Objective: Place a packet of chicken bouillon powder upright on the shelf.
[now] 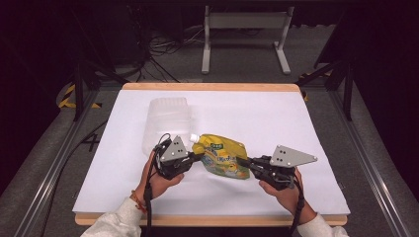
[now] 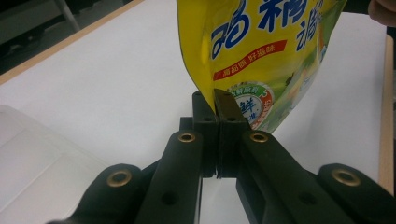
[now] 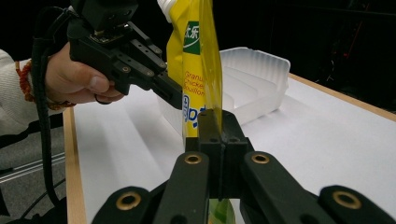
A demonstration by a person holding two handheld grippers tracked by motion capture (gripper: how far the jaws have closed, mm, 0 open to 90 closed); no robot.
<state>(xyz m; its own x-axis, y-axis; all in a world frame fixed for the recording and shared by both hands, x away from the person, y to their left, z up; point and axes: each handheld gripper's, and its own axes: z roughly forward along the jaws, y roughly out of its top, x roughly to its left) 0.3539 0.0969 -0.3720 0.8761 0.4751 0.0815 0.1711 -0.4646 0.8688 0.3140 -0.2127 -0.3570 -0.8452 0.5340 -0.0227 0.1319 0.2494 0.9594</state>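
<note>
— How do you reckon that yellow pouch (image 1: 225, 157) will handle?

— Soft and floppy, I'd judge. It's a flexible film bag with a white spout (image 1: 194, 138) at its far left corner, probably light, with loose contents that shift. The glossy film looks slippery, so the flat sealed edges are the places to take hold, not the bulging middle.

— And that's where it's held?

— Yes. The left gripper (image 1: 198, 157) has its jaws pressed together on the pouch's left edge; in the left gripper view the pads (image 2: 223, 108) pinch the seam just under the printed label. The right gripper (image 1: 243, 162) is clamped the same way on the opposite edge, with the film standing up from between its pads (image 3: 216, 125).

— Where is the pouch?

— Between the two grippers, at or just above the white surface (image 1: 276, 118), just near of the clear plastic container (image 1: 168, 121).

— The hands?

— Each hand comes in from the near edge, forearms angled inward. The left hand (image 1: 158, 181) sits left of the pouch, the right hand (image 1: 285, 190) right of it, both grippers roughly level and pointing at each other across the pouch.
</note>
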